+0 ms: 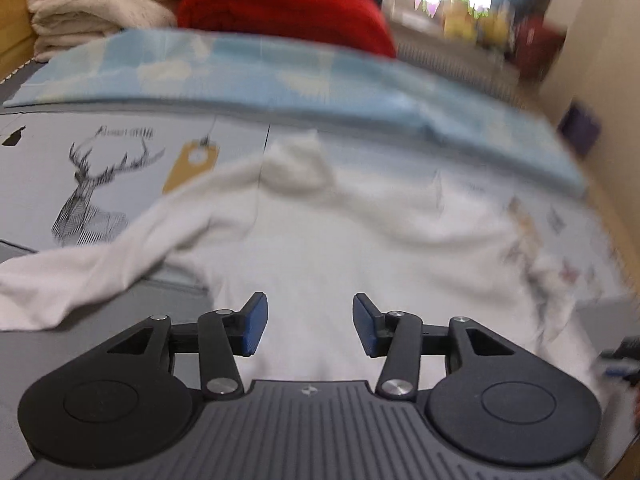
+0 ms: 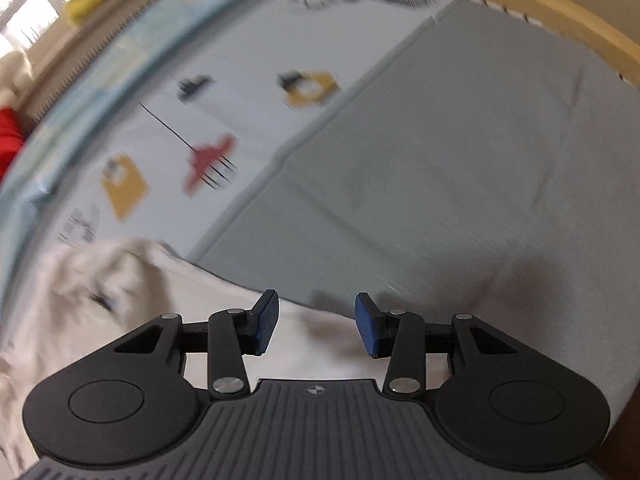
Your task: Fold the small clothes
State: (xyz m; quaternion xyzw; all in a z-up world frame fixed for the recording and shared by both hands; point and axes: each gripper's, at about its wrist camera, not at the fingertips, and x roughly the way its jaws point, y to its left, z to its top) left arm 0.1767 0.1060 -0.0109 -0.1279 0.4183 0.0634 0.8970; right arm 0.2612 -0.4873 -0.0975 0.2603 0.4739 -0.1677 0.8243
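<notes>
Left wrist view: the left gripper [image 1: 310, 322] hangs over a white shirt [image 1: 340, 248] with its jaws apart and nothing between the blue pads [image 1: 256, 322]. The shirt lies crumpled on a printed sheet [image 1: 120, 148], near the camera. One sleeve [image 1: 80, 276] runs out to the left, off the print and onto a grey part. Far behind it lies a blue cloth [image 1: 280, 76], then a red pile [image 1: 280, 4] and a cream pile [image 1: 104, 0]. Everything but the tool looks smeared, so the small folds in the shirt are hard to read.

Right wrist view: the right gripper [image 2: 316, 324] also has its jaws apart and holds nothing. It sits over the right edge of the shirt [image 2: 120, 300], where white cloth meets a grey sheet [image 2: 460, 180]. The shirt bunches up at near left.

What could go wrong, I think:
- The shirt is not flat. A fold made now could come out lumpy and crooked.
- The pads could pinch two layers at once, because the cloth is bunched. Then the shirt would lift in a clump.
- The pads could grab the sheet under the shirt and drag it too.
- The long left sleeve could be left hanging out of the fold.
</notes>
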